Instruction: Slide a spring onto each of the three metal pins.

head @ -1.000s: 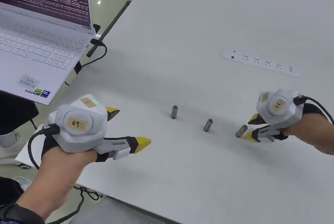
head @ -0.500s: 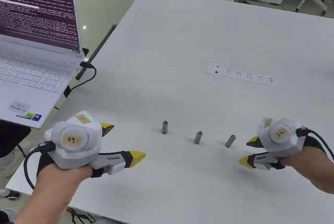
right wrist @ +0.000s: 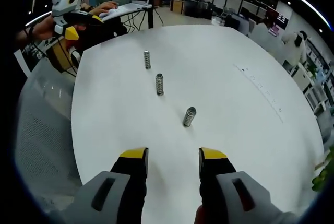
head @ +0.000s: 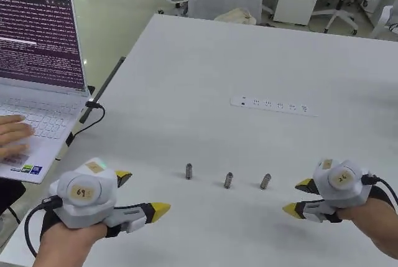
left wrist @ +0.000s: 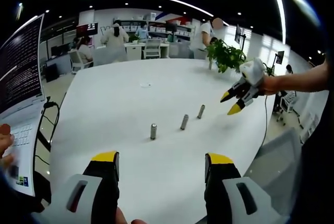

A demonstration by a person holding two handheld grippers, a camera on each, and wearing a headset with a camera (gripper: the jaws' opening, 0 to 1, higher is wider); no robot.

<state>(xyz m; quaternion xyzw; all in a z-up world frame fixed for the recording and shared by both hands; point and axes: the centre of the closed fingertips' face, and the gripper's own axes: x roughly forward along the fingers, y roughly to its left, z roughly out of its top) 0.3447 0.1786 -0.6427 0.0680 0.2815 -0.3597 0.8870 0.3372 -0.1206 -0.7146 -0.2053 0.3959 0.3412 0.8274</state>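
Both jaws apart, empty: left gripper, right gripper; right backed off 3rd pin.

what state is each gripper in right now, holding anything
Left gripper: open, holding nothing.
Right gripper: open, holding nothing.

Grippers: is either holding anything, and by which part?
Nothing held. Left gripper and right gripper both open, empty; three small grey metal pins stand untouched.

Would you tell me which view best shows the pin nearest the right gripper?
The right gripper view: the pin stands close ahead of the right gripper, spring coils distinct. The pin is small in the head view and distant in the left gripper view.
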